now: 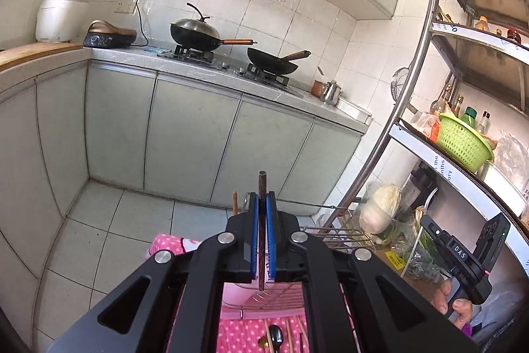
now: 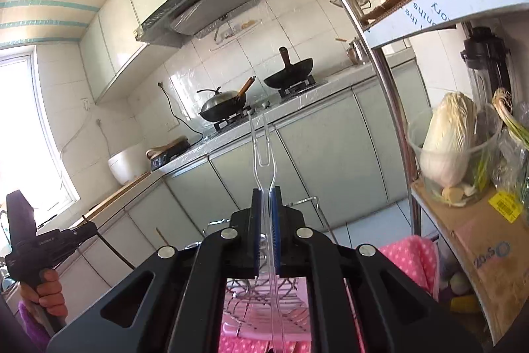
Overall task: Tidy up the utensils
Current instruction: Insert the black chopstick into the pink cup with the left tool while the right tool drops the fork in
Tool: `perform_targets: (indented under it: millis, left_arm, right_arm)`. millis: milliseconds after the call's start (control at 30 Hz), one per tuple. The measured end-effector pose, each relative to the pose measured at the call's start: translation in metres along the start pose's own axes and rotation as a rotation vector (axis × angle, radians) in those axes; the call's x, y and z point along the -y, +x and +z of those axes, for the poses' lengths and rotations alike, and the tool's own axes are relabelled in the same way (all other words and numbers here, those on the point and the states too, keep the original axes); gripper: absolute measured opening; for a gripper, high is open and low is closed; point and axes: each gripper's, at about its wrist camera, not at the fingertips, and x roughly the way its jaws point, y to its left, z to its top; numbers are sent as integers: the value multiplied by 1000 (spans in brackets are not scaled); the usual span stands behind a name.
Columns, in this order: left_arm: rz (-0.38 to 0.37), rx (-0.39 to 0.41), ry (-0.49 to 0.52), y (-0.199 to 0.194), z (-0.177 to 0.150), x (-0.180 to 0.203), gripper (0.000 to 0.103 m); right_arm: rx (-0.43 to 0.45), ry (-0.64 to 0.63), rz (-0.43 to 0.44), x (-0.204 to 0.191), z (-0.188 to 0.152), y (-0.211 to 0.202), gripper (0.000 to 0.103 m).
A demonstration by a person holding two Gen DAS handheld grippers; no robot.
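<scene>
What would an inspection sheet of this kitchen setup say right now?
Surface: pink dotted cloth under a wire rack.
Job's things: dark chopstick; clear plastic fork; spoon on the cloth.
Clutter: green basket, cabbage on the shelves.
Grippers: left hand-held gripper shut on the chopstick; right hand-held gripper shut on the fork.
Cables: black cord on the wall.
Surroundings: two woks on the stove, rice cooker.

left tool (image 1: 262, 200) clamped, right tool (image 2: 267, 197) clamped

Both wrist views face the stove (image 1: 228, 58) counter.
</scene>
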Motion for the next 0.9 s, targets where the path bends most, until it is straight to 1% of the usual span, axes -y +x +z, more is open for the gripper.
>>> perform_targets:
  millis: [67, 167, 233, 400, 567, 733, 900]
  left_arm:
    - [22, 4, 16, 11, 4, 0, 4]
    - [49, -17, 37, 33, 2, 0, 4]
    - [70, -38, 51, 49, -4, -1, 4]
    - [82, -118, 47, 84, -23, -8, 4]
    - [78, -178, 25, 108, -41, -16, 4]
    - [76, -226, 16, 121, -54, -18, 4]
    - [89, -262, 17, 128, -64, -20, 4]
  right_arm:
    - [25, -11, -7, 2, 7, 9, 6]
    - [56, -30, -20, 7, 13, 25, 6]
    - [71, -39, -28, 11, 16, 35, 6]
    - [85, -46, -53, 24, 16, 61, 6]
    - [19, -32, -74, 38, -3, 78, 6]
    - [-58, -7, -102, 48, -29, 82, 6]
    - [-125, 7, -131, 54, -46, 82, 6]
